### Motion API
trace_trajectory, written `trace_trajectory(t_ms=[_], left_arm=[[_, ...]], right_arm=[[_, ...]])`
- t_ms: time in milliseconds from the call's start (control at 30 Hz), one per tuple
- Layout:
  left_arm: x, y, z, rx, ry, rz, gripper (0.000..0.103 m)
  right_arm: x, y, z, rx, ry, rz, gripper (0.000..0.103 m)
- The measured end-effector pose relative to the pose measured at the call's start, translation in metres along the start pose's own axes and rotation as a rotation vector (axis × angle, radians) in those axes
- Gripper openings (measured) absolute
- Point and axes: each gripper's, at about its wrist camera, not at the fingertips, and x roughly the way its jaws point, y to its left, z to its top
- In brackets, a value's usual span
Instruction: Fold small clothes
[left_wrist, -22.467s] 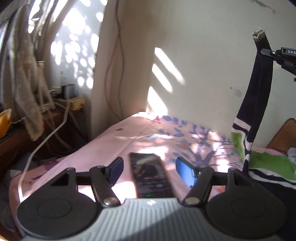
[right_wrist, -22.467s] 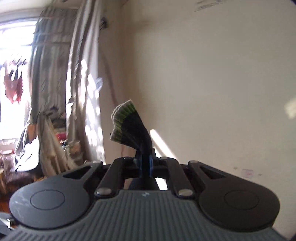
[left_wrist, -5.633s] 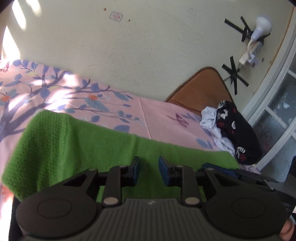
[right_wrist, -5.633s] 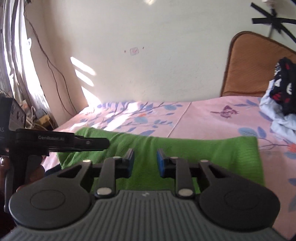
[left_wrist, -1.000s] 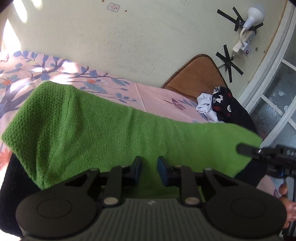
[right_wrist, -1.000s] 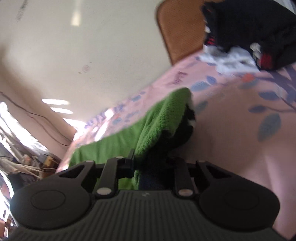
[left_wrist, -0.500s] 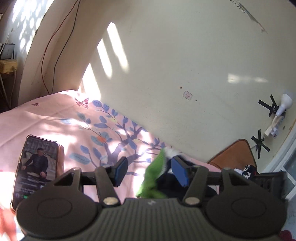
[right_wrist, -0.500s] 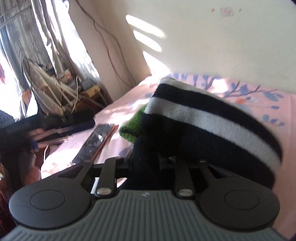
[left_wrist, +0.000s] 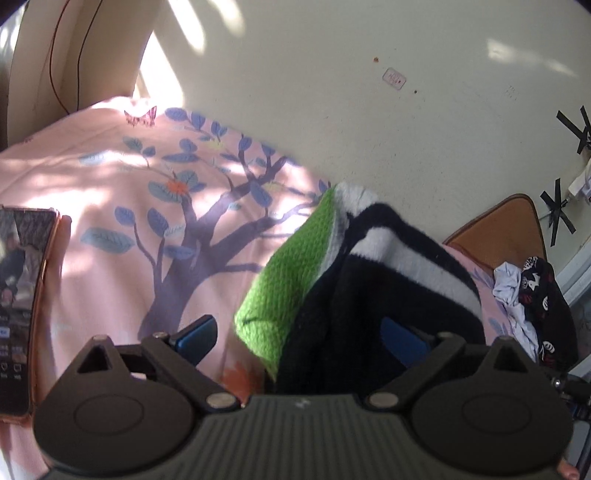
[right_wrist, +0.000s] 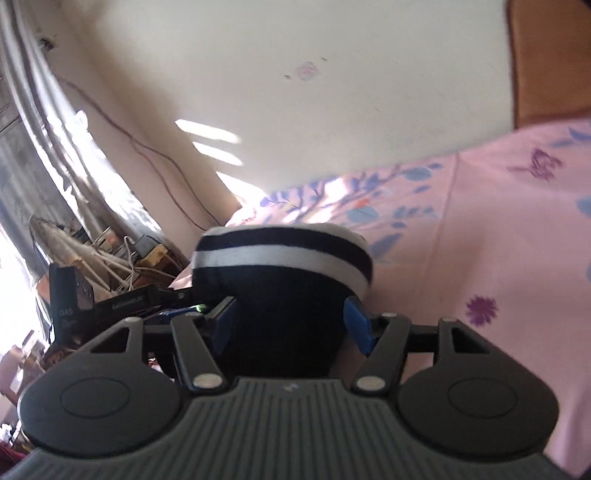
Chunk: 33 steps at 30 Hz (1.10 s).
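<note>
The knit (left_wrist: 373, 280), a green, black and white striped garment, sits bunched in a thick fold on the bed (left_wrist: 110, 192), toward the wall-side edge and between both tools. The left gripper (left_wrist: 299, 338) has its fingers spread wide, with the bundle lying in the gap; nothing is pinched. The right gripper (right_wrist: 291, 323) is likewise released, its blue pads standing on either side of the dark body of the bundle, close to it but not squeezing.

The knit looks light, soft and thick, so it should hold a fold loosely but spring open if let go carelessly. Its fuzzy surface ought to grip the pads well. The safest hold is probably through all layers at the folded edge, not on a single loose layer. A phone (left_wrist: 18, 302) lies near the bed's left edge, well apart from the bundle.
</note>
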Motion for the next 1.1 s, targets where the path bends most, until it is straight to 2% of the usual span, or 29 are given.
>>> trace_trajectory(t_ms=[100, 167, 200, 233, 267, 300, 367, 400, 467, 533, 600, 667, 733, 800, 867, 900, 933, 1000, 1100], left_arm=[[0.0, 0.006, -0.011, -0.014, 0.029, -0.034, 0.097], [-0.004, 0.004, -0.023, -0.003, -0.003, -0.058, 0.097], [-0.004, 0.002, -0.028, 0.013, -0.017, -0.06, 0.096], [-0.005, -0.005, -0.033, 0.034, -0.03, -0.064, 0.088], [-0.004, -0.008, -0.035, 0.033, -0.02, -0.103, 0.076], [-0.002, -0.011, -0.034, 0.015, -0.016, -0.112, 0.073], [-0.002, -0.015, -0.022, 0.013, -0.045, -0.11, 0.071], [-0.005, -0.013, -0.01, 0.002, -0.063, -0.133, 0.066], [-0.02, -0.002, 0.026, -0.053, -0.112, -0.18, 0.064], [-0.047, 0.01, 0.064, -0.065, -0.218, -0.186, 0.062], [-0.075, 0.018, 0.101, -0.036, -0.335, -0.138, 0.062], [-0.09, 0.026, 0.135, -0.012, -0.414, -0.062, 0.062], [-0.084, 0.042, 0.164, -0.02, -0.427, 0.02, 0.063], [-0.056, 0.064, 0.185, -0.054, -0.385, 0.093, 0.065], [-0.013, 0.087, 0.193, -0.097, -0.299, 0.181, 0.068], [0.017, 0.101, 0.193, -0.122, -0.225, 0.254, 0.065], [0.038, 0.11, 0.192, -0.137, -0.165, 0.311, 0.058], [0.057, 0.122, 0.185, -0.176, -0.109, 0.365, 0.05], [0.036, 0.115, 0.174, -0.205, -0.202, 0.353, 0.05]], right_arm=[[0.022, 0.0, -0.008, 0.029, 0.052, 0.038, 0.068], [0.042, 0.007, -0.013, -0.005, 0.108, 0.034, 0.069], [0.052, 0.011, -0.014, -0.029, 0.122, 0.031, 0.065], [0.058, 0.016, -0.012, -0.042, 0.119, 0.025, 0.063], [0.06, 0.021, -0.007, -0.043, 0.127, 0.017, 0.055], [0.064, 0.032, 0.002, -0.065, 0.126, 0.024, 0.043], [0.067, 0.059, 0.022, -0.164, 0.094, 0.033, 0.038], [0.069, 0.076, 0.035, -0.218, 0.069, 0.041, 0.036], [0.075, 0.105, 0.062, -0.287, 0.019, 0.084, 0.036], [0.089, 0.134, 0.097, -0.324, -0.028, 0.17, 0.036], [0.109, 0.157, 0.125, -0.343, -0.066, 0.252, 0.036], [0.143, 0.174, 0.152, -0.347, -0.09, 0.325, 0.036], [0.185, 0.181, 0.169, -0.346, -0.083, 0.349, 0.037], [0.234, 0.175, 0.174, -0.342, -0.076, 0.272, 0.048], [0.275, 0.161, 0.165, -0.331, -0.062, 0.115, 0.058], [0.293, 0.15, 0.159, -0.33, -0.045, 0.017, 0.06], [0.301, 0.137, 0.152, -0.314, -0.022, -0.021, 0.06], [0.291, 0.112, 0.141, -0.267, 0.001, 0.033, 0.06], [0.245, 0.094, 0.124, -0.348, -0.036, 0.047, 0.06]])
